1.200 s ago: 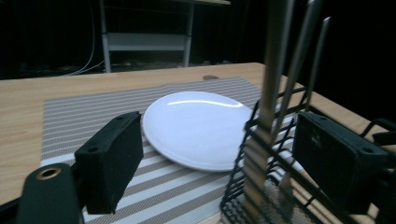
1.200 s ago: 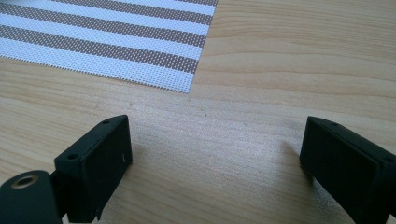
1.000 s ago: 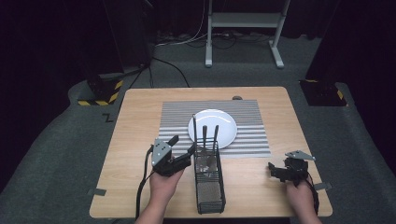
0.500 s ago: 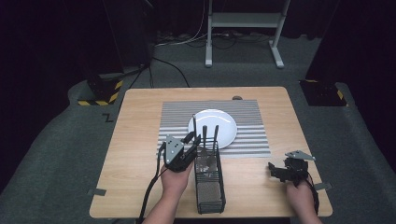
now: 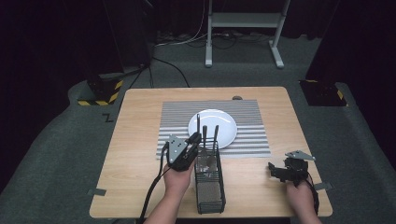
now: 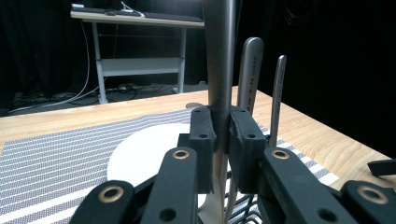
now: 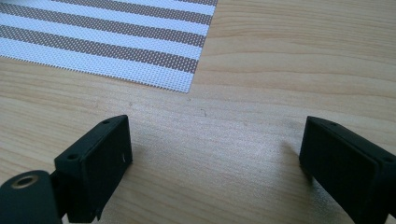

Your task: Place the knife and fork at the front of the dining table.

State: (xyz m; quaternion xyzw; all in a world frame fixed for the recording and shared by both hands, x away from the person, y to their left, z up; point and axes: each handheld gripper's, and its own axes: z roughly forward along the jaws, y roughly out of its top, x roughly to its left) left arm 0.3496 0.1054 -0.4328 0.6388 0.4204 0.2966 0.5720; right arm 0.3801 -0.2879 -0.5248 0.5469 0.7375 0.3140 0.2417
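Grip secured: your left gripper has just closed on the tallest handle standing in the caddy beside the plate. Your right gripper rests open. Next, likely a straight lift clear.

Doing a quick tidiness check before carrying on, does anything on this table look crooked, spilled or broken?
Nothing stands out. The striped placemat lies square, the white plate is clean, and the wire caddy stands upright with its utensils. The left gripper is shut on one utensil handle.
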